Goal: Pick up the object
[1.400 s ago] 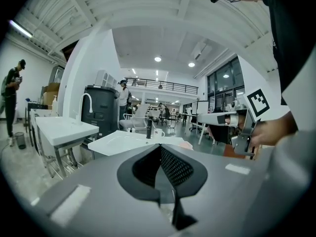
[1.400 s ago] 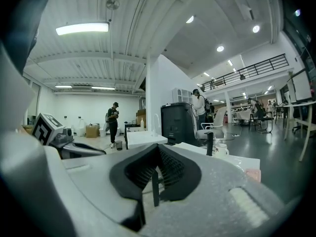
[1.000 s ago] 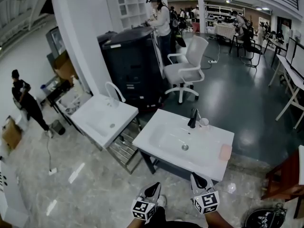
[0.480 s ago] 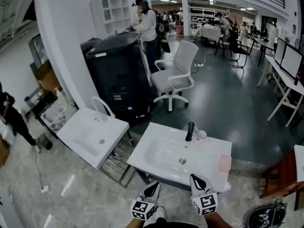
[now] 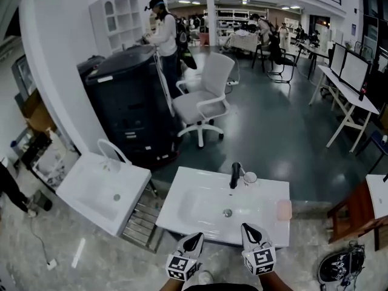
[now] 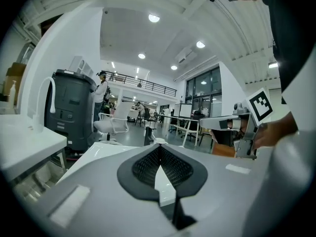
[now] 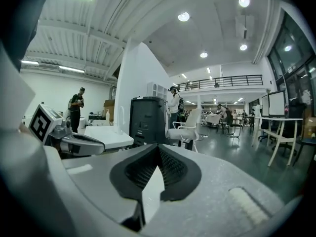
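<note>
A white sink basin (image 5: 180, 211) stands in front of me in the head view. On it are a black faucet (image 5: 235, 175), a small clear cup (image 5: 249, 177) and a flat pink object (image 5: 284, 209) at its right end. My left gripper (image 5: 194, 242) and right gripper (image 5: 250, 230) hover side by side just short of the basin's near edge. Both are shut with nothing between the jaws. In the left gripper view the jaws (image 6: 159, 154) meet over the basin top, and the faucet (image 6: 148, 135) shows beyond. The right gripper view shows its jaws (image 7: 157, 154) pressed together.
A second white sink (image 5: 103, 190) stands to the left, with a metal rack (image 5: 142, 220) between the two. Behind are a black cabinet (image 5: 124, 102), a white office chair (image 5: 203, 96) and a person (image 5: 163, 35). A brown stool (image 5: 357, 217) and a black bag (image 5: 341, 265) are at the right.
The head view has swung and moved closer, so the sink now sits centred in front of the grippers. Both grippers keep their place and stay shut.
</note>
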